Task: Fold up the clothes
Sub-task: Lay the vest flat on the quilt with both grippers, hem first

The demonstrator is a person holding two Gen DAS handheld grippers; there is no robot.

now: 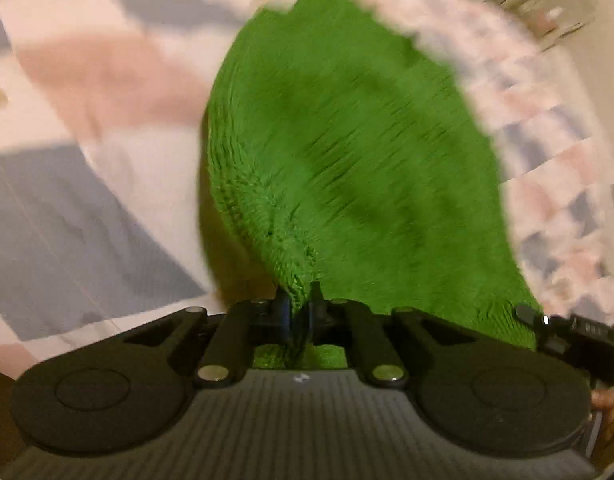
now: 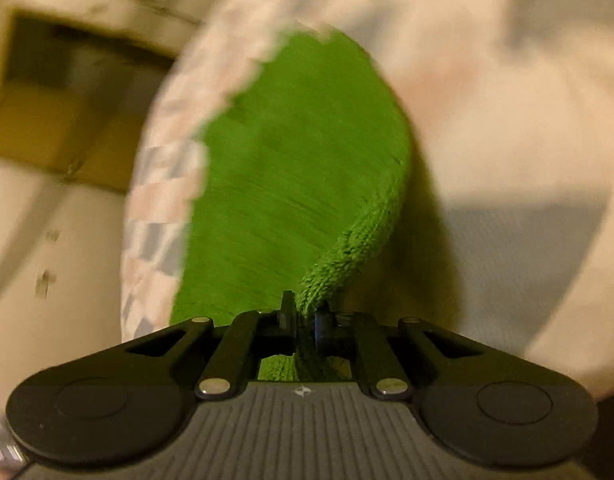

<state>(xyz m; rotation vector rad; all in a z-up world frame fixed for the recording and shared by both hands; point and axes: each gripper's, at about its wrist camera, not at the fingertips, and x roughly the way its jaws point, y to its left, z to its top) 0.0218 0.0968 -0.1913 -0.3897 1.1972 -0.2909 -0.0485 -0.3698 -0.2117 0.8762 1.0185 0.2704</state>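
One bright green knitted terry cloth (image 1: pixel 347 152), ribbed along its hemmed edge, spreads forward from both sets of jaws over the bedding; both views are blurred. Left gripper (image 1: pixel 299 300): jaws pressed together, pinching a bunched corner of the green cloth, with a strip of the fabric showing behind and below the jaws. Right gripper (image 2: pixel 305 308): jaws likewise closed on a hemmed corner of the same cloth (image 2: pixel 291 152), whose thick rolled edge rises ahead and to the right of the jaws. Beneath and around the cloth lies one bedsheet patterned in pale pink, white and grey-blue blocks (image 1: pixel 87 92), extending ahead and to both sides of the left jaws. Left of the right jaws, beyond the sheet's edge, are a cream-coloured surface and a brown cardboard box (image 2: pixel 55 120), detail lost to blur.
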